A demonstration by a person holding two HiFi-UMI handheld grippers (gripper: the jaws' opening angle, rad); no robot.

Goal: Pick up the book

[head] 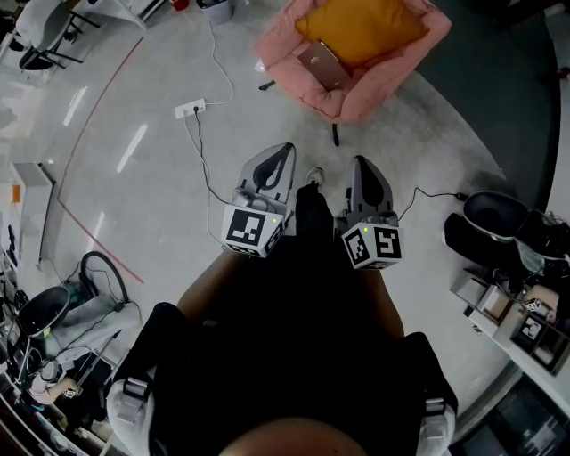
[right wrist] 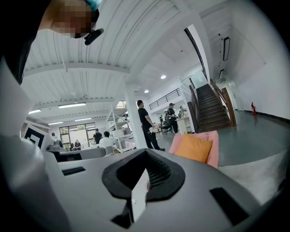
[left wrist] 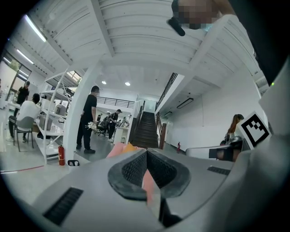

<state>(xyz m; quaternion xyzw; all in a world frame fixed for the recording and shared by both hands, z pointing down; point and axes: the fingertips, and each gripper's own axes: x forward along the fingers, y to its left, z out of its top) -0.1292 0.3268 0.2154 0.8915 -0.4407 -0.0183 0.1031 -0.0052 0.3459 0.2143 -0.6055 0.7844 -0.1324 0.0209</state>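
both grippers, the left gripper and right gripper, are carried level with jaws together on nothing, likely because the book lies well ahead, on the armchair seat at the orange cushion's front edge.

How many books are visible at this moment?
1. The book lies on the pink armchair, against the orange cushion, at the head view's top. Neither gripper view shows it; clutter at the room's edges could hide others.

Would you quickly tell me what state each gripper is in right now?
Left gripper: closed, holding nothing.
Right gripper: closed, holding nothing.
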